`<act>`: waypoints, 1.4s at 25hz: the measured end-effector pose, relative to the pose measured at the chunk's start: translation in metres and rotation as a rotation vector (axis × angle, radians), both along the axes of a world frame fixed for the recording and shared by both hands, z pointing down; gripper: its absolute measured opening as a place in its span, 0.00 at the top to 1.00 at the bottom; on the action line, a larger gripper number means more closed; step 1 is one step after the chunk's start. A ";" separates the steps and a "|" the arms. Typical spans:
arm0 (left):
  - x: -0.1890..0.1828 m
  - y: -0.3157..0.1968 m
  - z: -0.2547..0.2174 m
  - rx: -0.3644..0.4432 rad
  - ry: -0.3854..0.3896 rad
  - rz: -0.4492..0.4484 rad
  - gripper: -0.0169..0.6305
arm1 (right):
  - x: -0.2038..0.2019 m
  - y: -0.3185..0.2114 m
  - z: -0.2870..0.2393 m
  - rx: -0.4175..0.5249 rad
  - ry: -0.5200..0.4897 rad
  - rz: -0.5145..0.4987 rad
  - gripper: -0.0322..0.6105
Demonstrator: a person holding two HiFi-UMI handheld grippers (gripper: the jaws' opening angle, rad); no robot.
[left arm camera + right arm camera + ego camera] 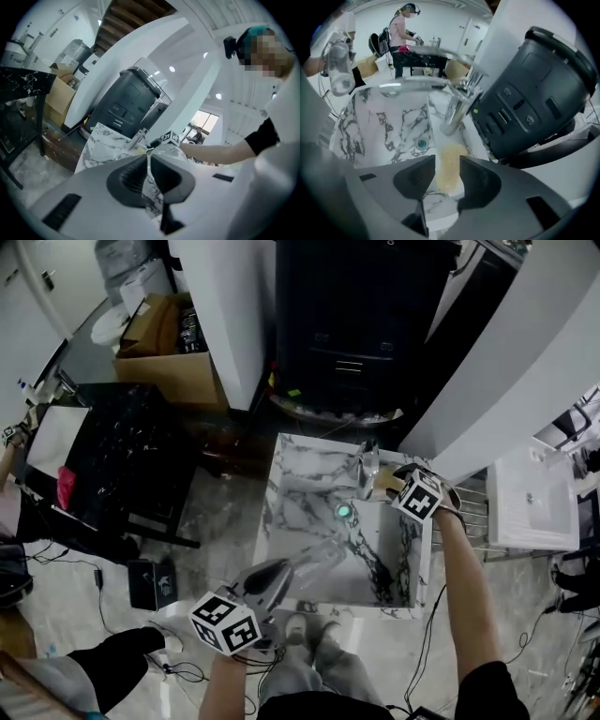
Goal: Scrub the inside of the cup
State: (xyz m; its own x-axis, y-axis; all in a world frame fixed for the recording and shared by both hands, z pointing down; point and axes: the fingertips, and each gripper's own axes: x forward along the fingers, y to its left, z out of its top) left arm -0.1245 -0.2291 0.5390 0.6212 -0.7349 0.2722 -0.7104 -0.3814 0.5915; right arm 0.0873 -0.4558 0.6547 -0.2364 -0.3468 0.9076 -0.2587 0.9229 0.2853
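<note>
Your left gripper (pixel 147 174) jaws are pinched almost closed on the wall of the clear glass cup (pixel 317 562), held over the near side of the marble sink (pixel 300 486). Your right gripper (pixel 443 174) jaws stand wide, with the yellow sponge (pixel 449 161) in the gap, unpinched, lying by the faucet (pixel 367 465) base

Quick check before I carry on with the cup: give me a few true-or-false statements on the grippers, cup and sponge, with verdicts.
1. The left gripper is shut on the wall of the clear cup. True.
2. The right gripper grips the sponge. False: its jaws stand open over the sponge, which lies on the ledge of the sink beside the faucet.
3. The cup stands on the sink's bottom. False: it is held up over the sink's front.
4. The drain is uncovered. True.
</note>
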 end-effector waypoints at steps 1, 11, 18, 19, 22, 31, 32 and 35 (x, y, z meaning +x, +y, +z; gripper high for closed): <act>-0.001 0.001 -0.001 0.002 0.009 -0.010 0.93 | 0.001 -0.004 0.012 -0.018 0.029 0.009 0.68; -0.013 0.008 -0.014 0.018 0.098 -0.069 0.93 | 0.010 -0.028 0.054 0.089 0.111 0.165 0.78; -0.004 -0.003 -0.022 0.034 0.122 -0.053 0.93 | 0.000 0.011 -0.024 0.134 -0.448 0.469 0.81; -0.001 -0.005 -0.023 0.042 0.127 -0.043 0.93 | -0.002 0.028 -0.044 0.147 -0.538 0.471 0.81; 0.010 -0.014 -0.032 0.074 0.134 -0.005 0.93 | -0.004 0.086 -0.103 0.202 -0.724 0.436 0.81; 0.056 -0.025 -0.069 0.133 0.147 0.058 0.93 | -0.051 0.237 -0.226 0.270 -0.882 0.120 0.81; 0.062 -0.025 -0.072 0.136 0.149 0.066 0.93 | -0.059 0.245 -0.231 0.279 -0.872 0.098 0.81; 0.074 -0.022 -0.076 0.145 0.163 0.095 0.93 | -0.069 0.258 -0.237 0.304 -0.867 0.076 0.81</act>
State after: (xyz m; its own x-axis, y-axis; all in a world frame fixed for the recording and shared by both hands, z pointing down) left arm -0.0503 -0.2507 0.4630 0.7163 -0.6954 0.0580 -0.5667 -0.5312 0.6298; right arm 0.0181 -0.1974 0.4176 -0.7579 -0.5839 0.2909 -0.5522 0.8116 0.1906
